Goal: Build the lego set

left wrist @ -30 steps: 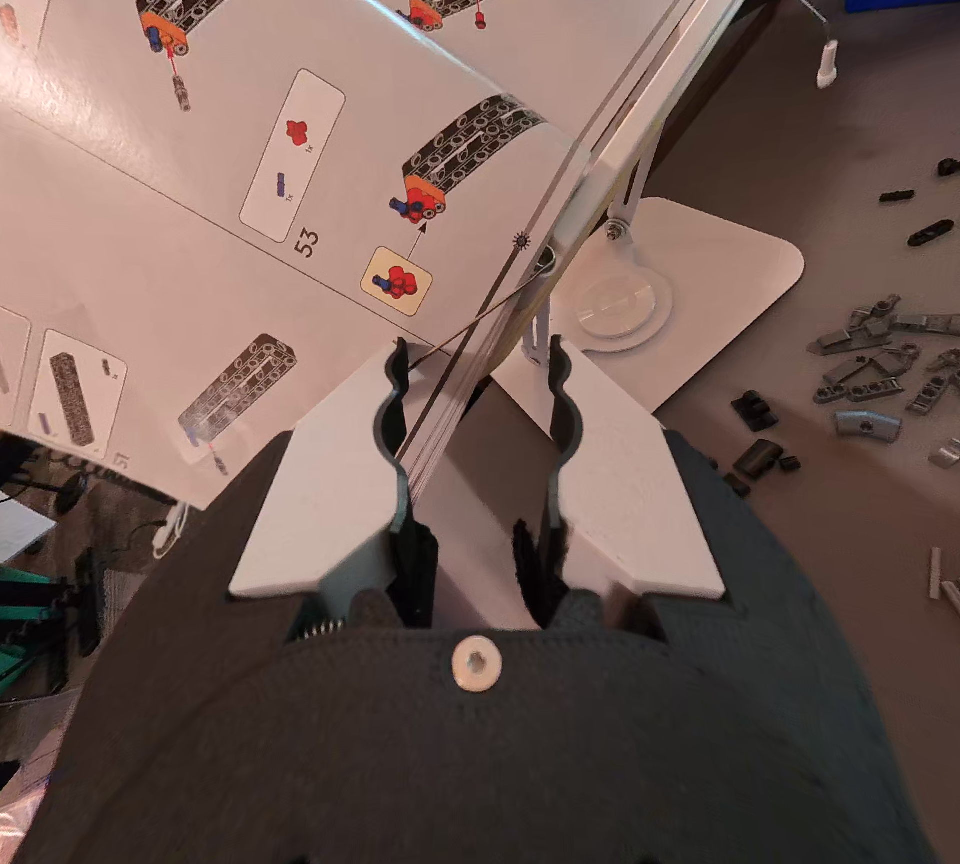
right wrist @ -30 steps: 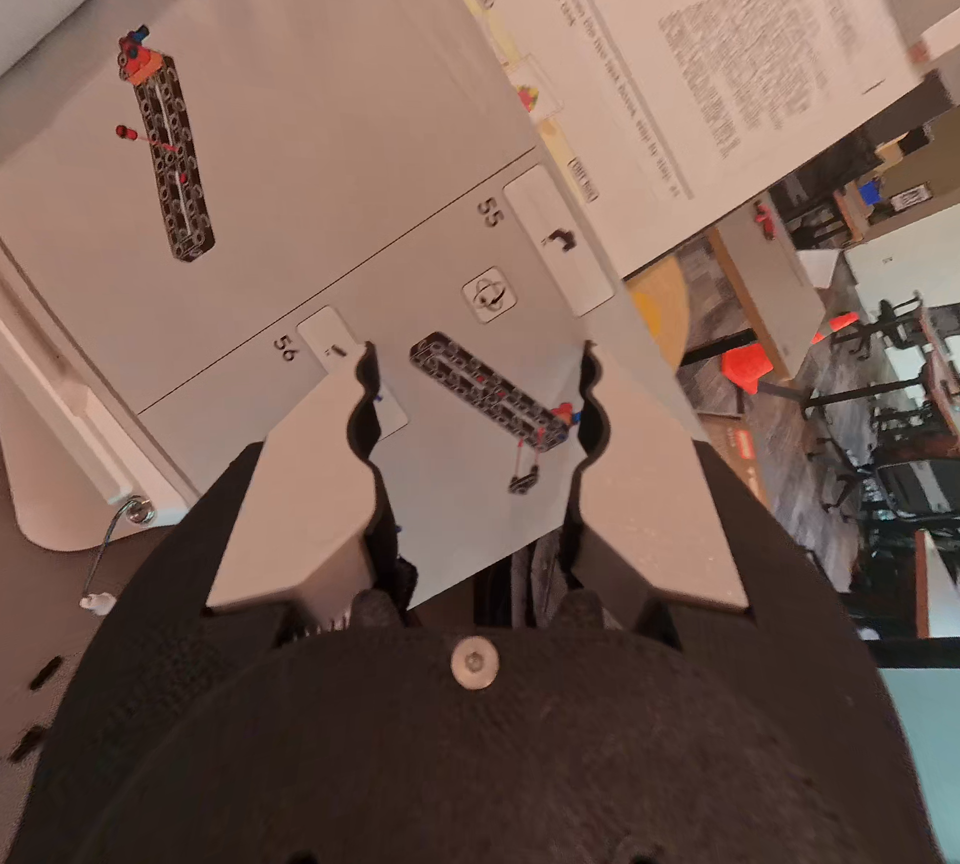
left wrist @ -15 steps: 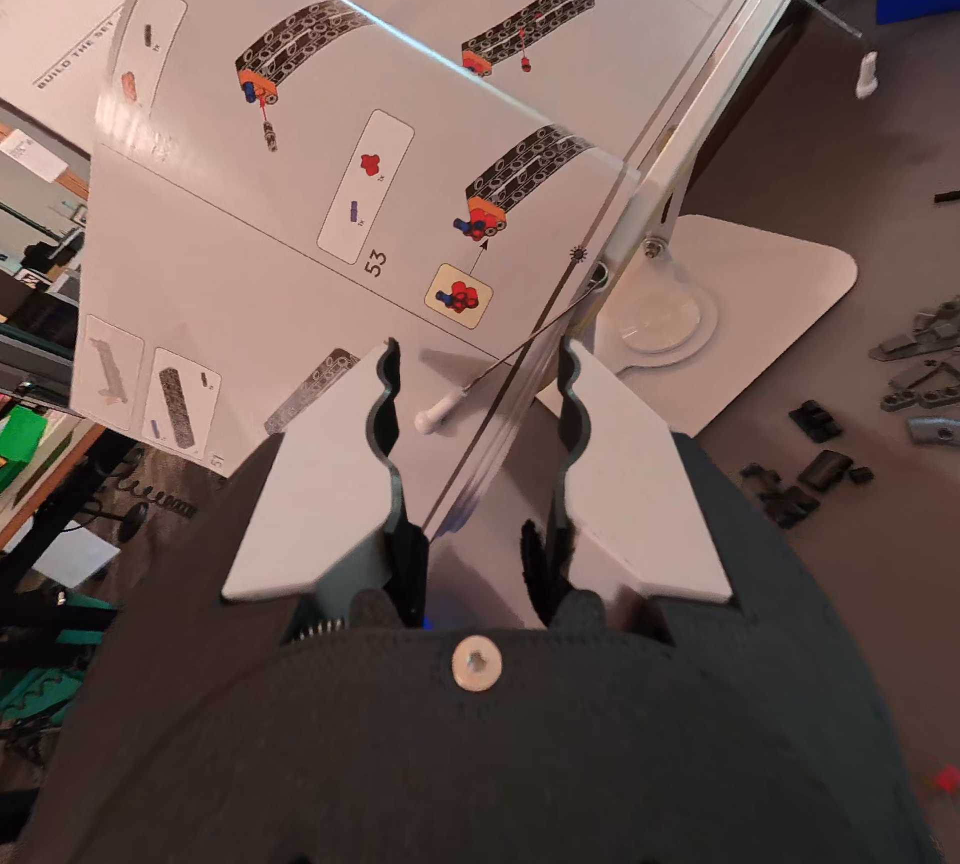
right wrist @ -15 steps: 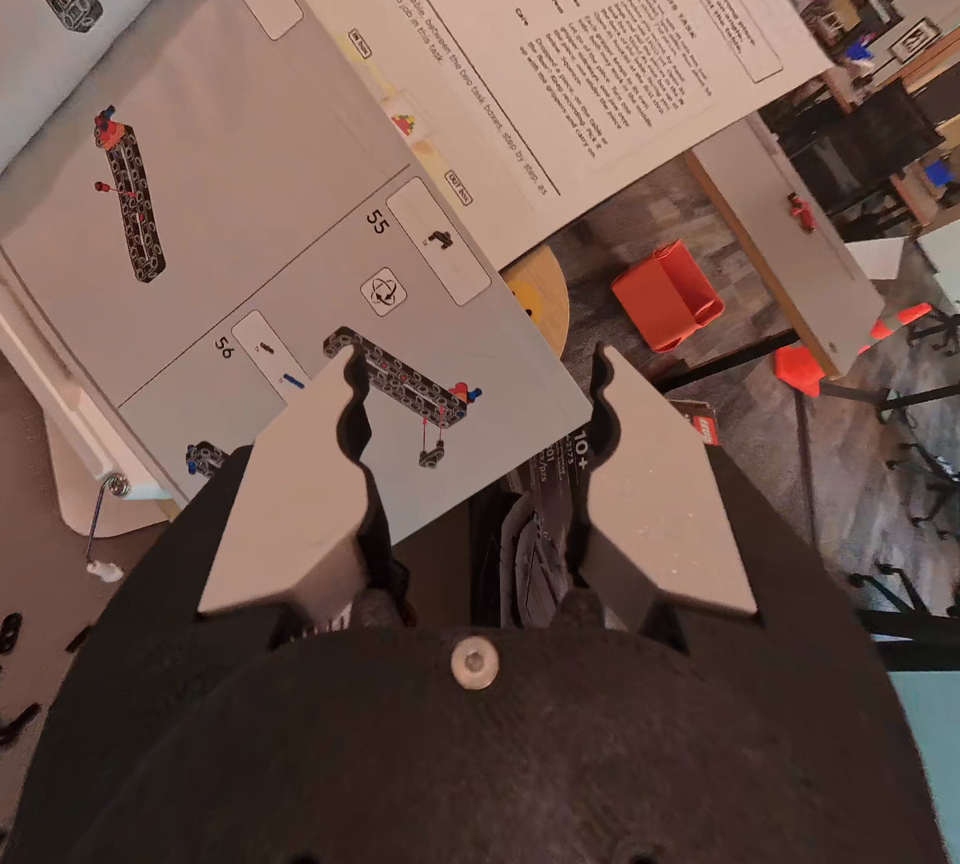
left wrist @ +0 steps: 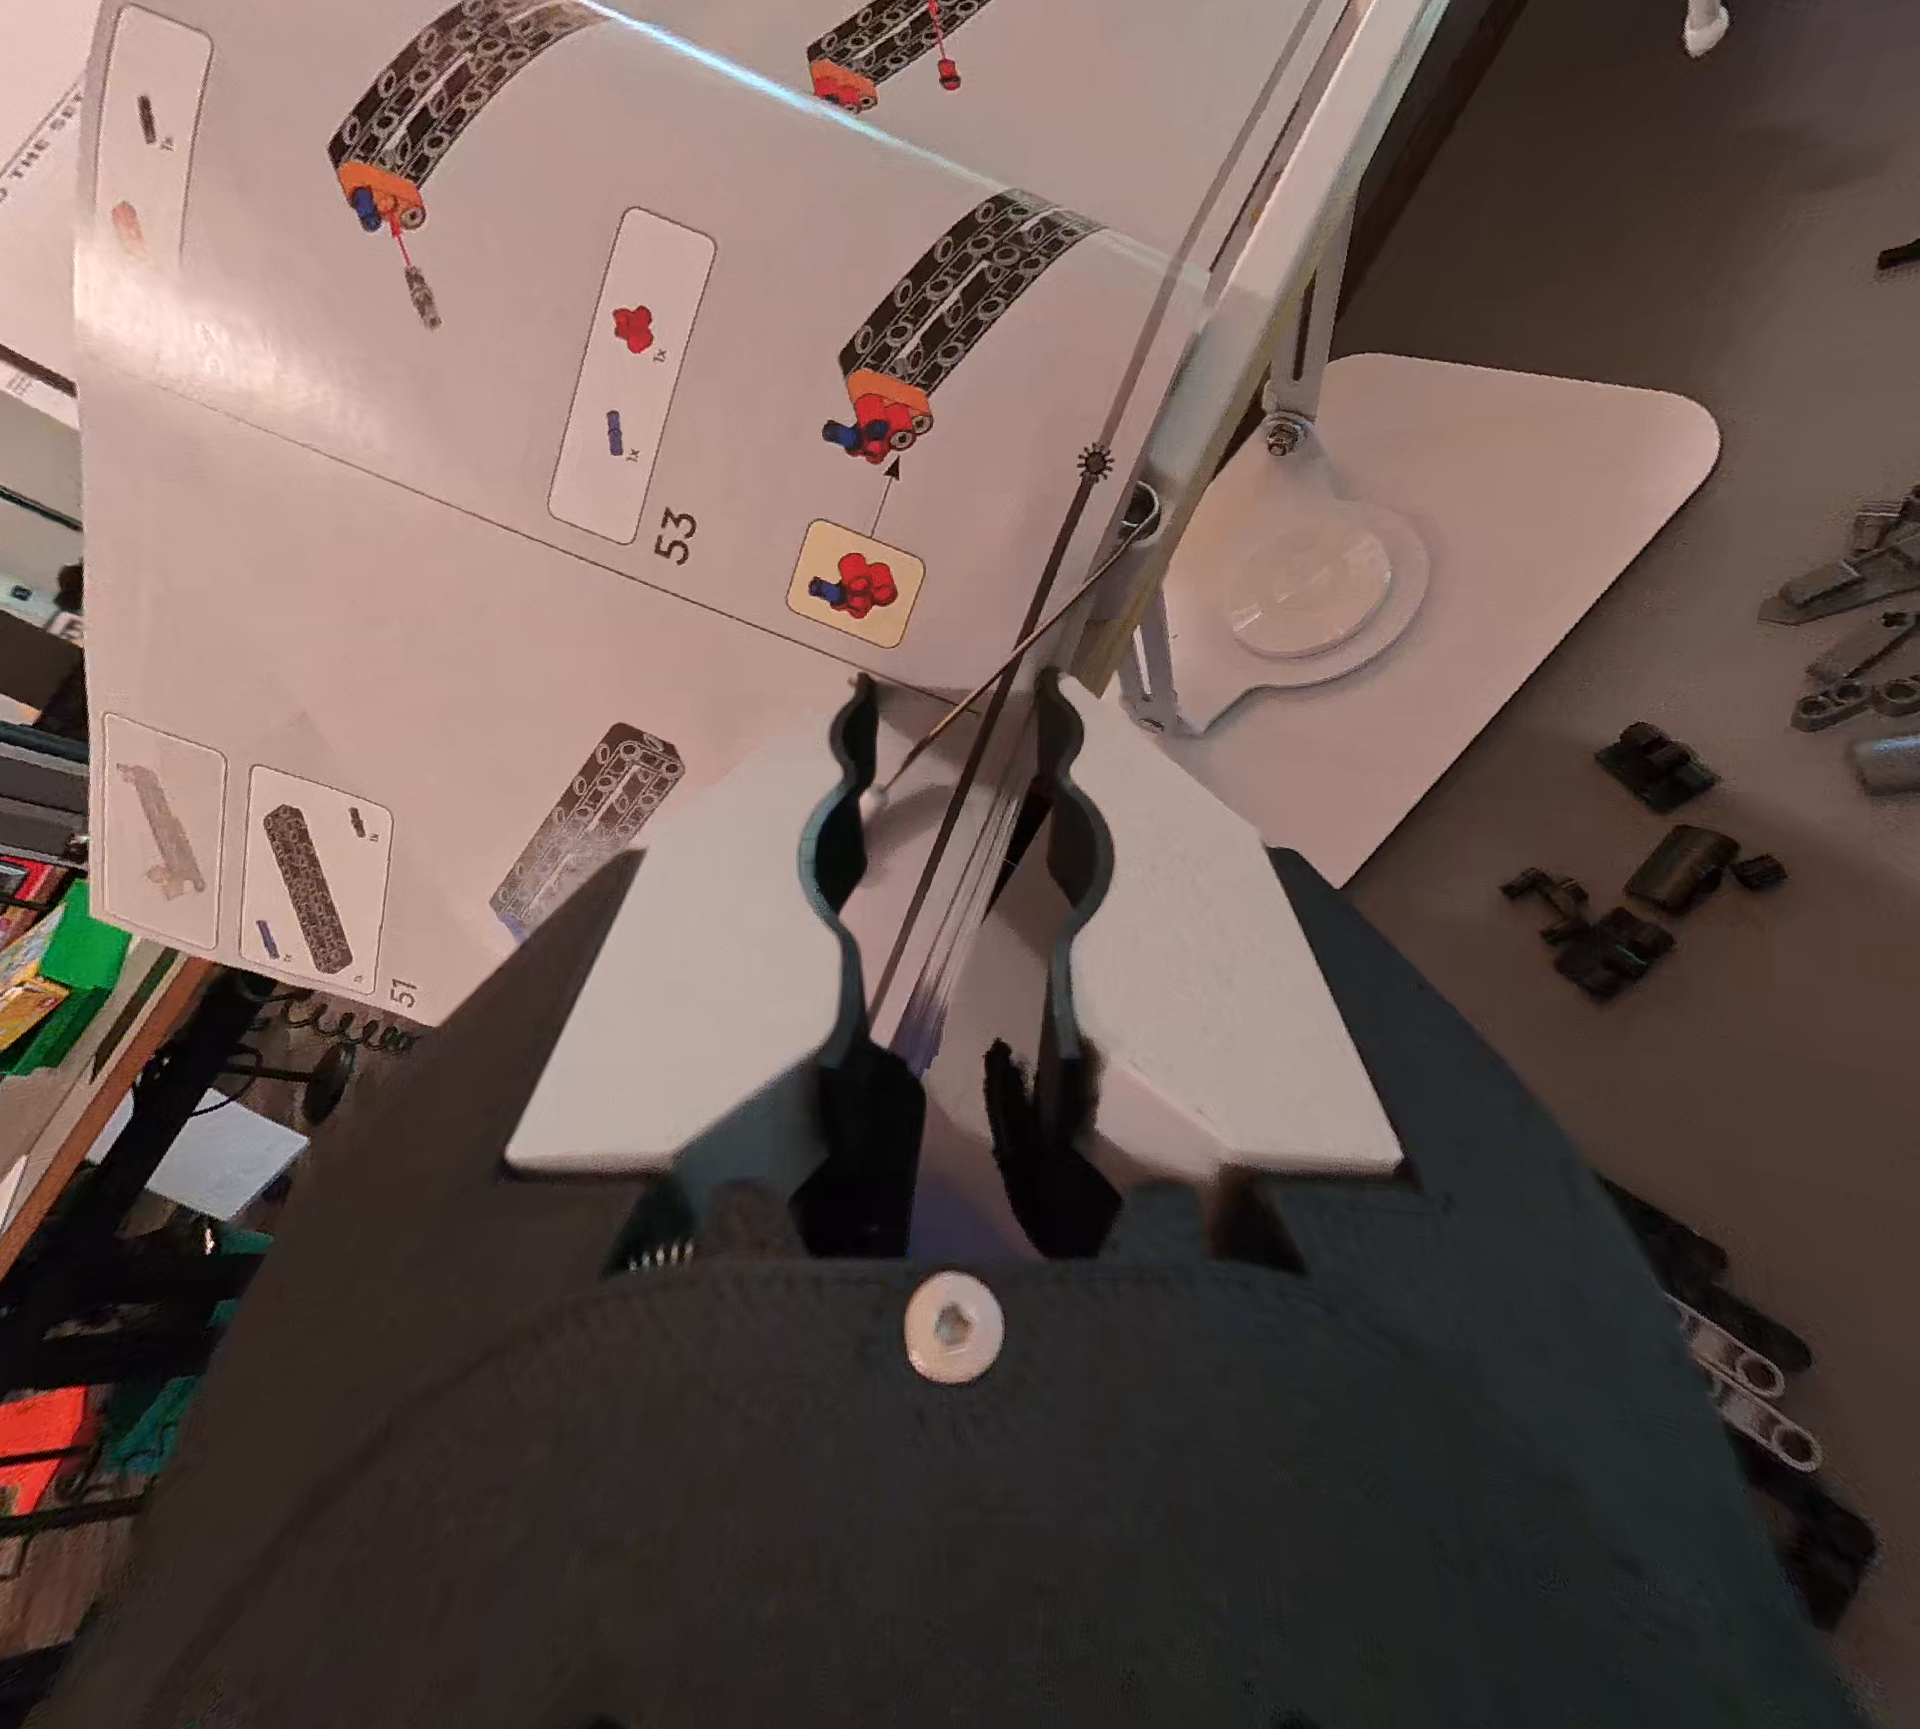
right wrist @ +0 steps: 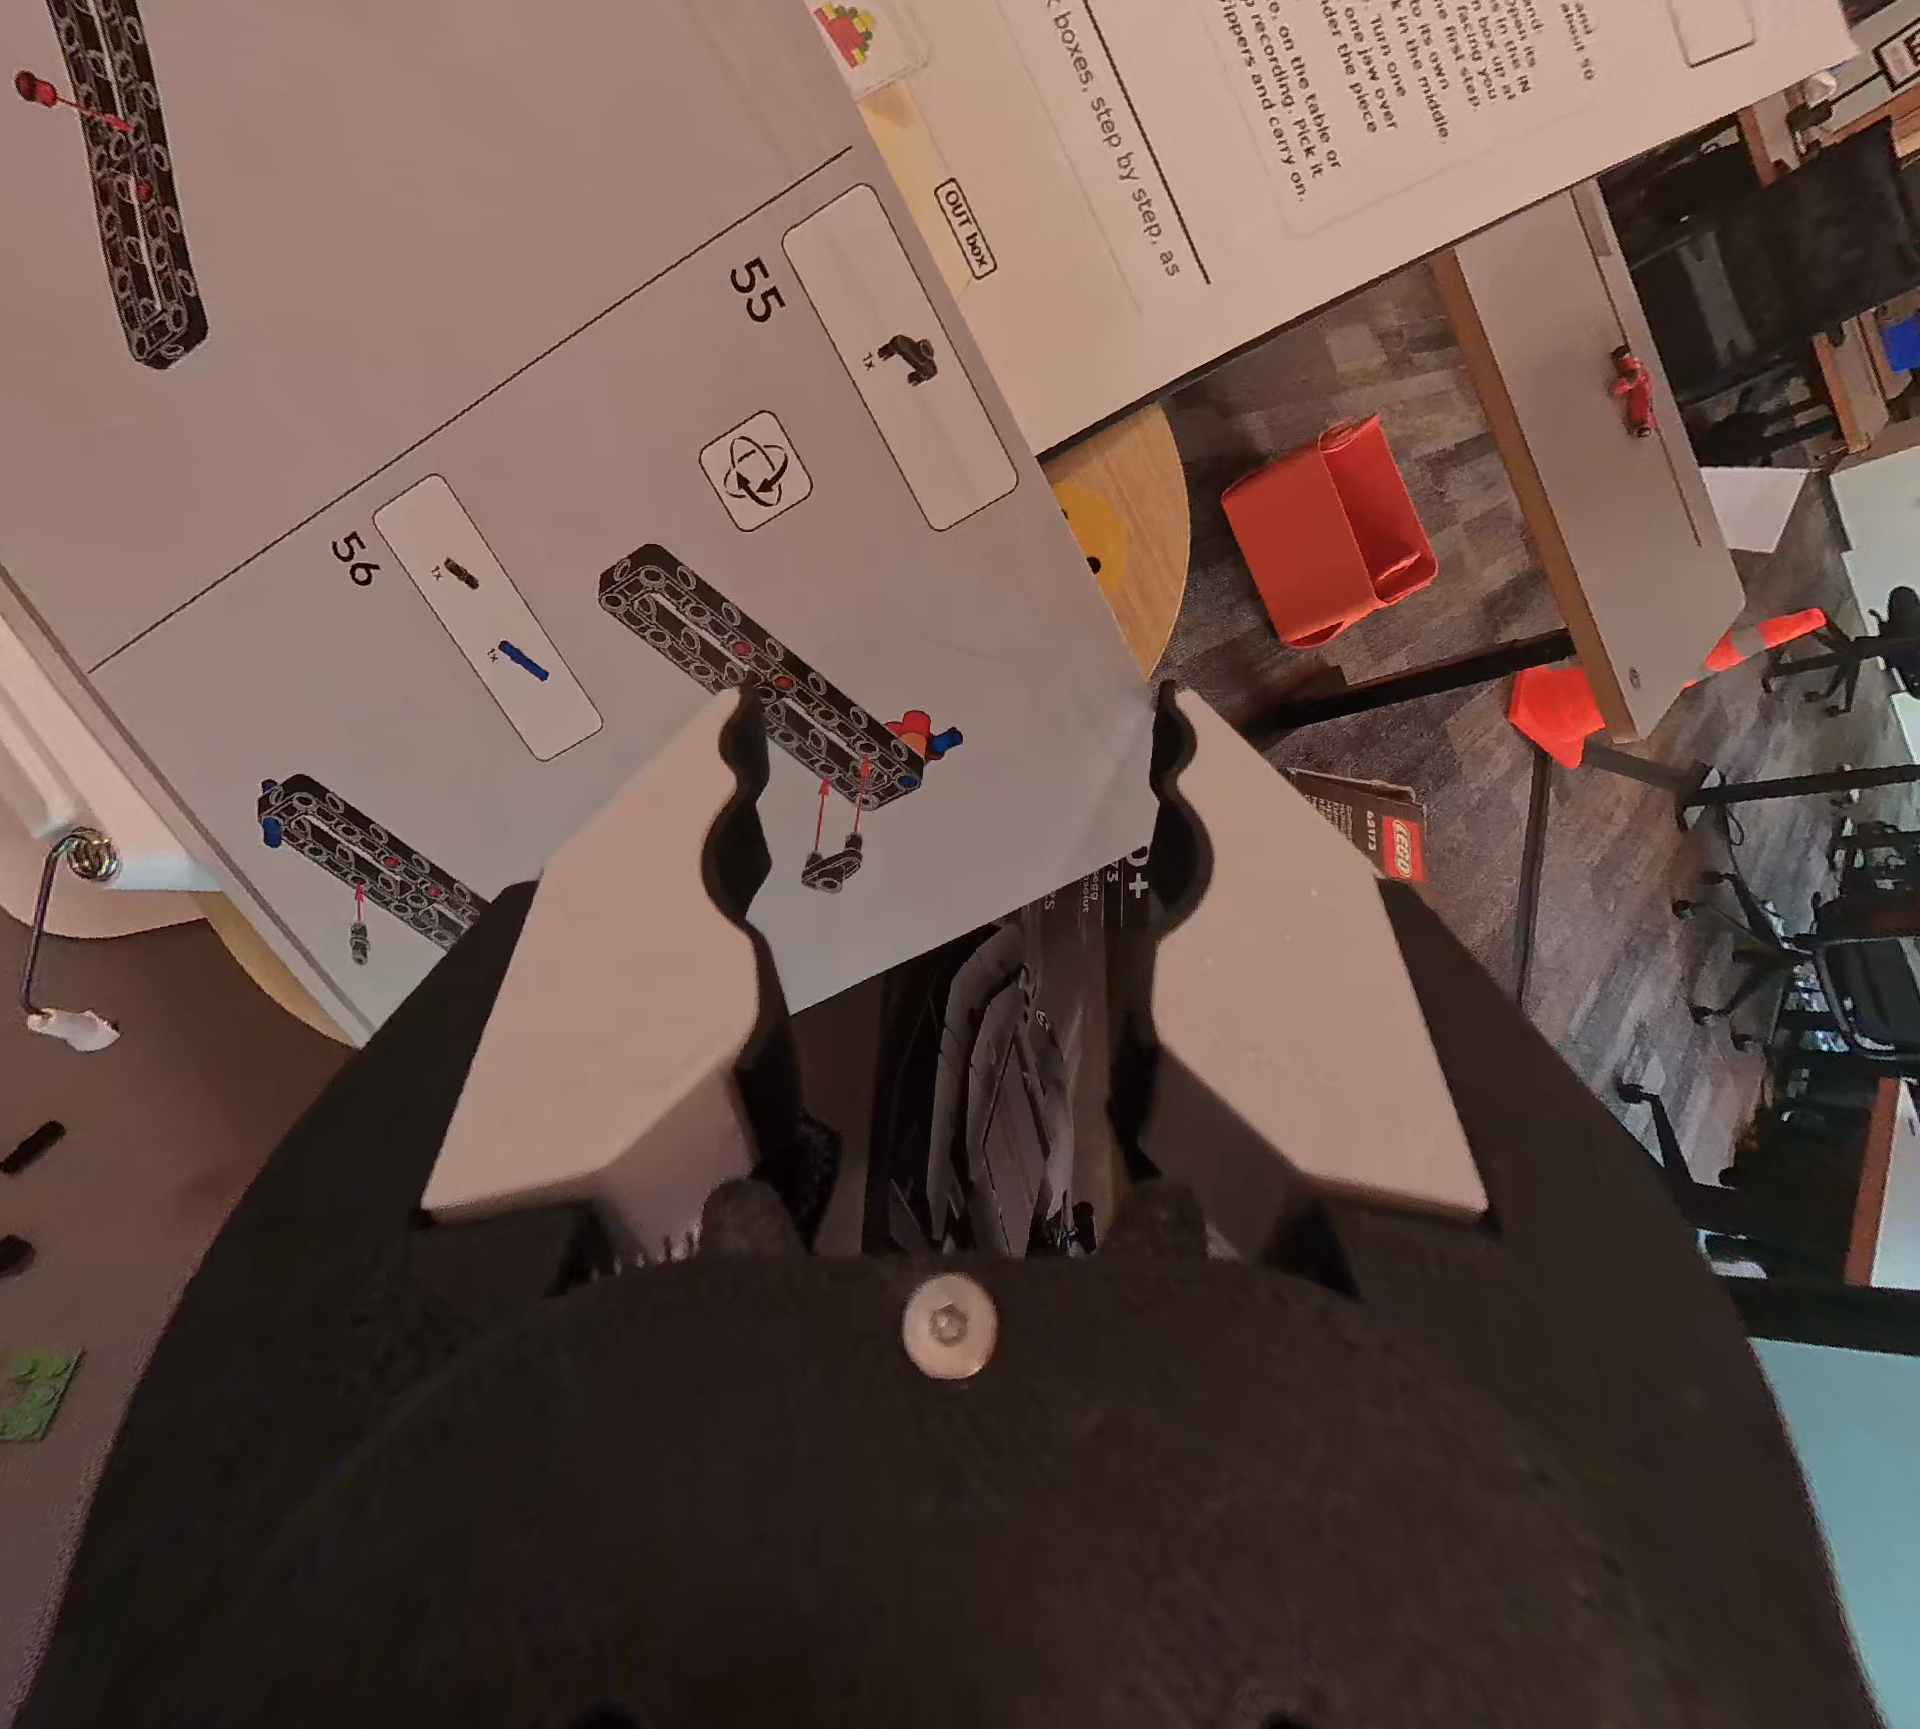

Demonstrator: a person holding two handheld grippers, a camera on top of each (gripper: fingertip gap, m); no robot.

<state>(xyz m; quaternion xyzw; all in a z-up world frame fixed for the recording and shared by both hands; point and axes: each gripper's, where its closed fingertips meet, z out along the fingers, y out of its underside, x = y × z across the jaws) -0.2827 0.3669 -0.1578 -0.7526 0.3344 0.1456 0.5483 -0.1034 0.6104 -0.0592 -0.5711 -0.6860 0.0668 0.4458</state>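
On the white stand (left wrist: 1507, 474), our instruction booklet (left wrist: 520, 453) sits propped with one page curling over mid-turn; since a moment ago our left gripper (left wrist: 951, 806) has narrowed around the page stack's edge, not yet pinching, while our right gripper (right wrist: 951, 806) has pulled back, wide open and empty. Loose grey and black Lego pieces (left wrist: 1652, 858) wait untouched, so building pauses.
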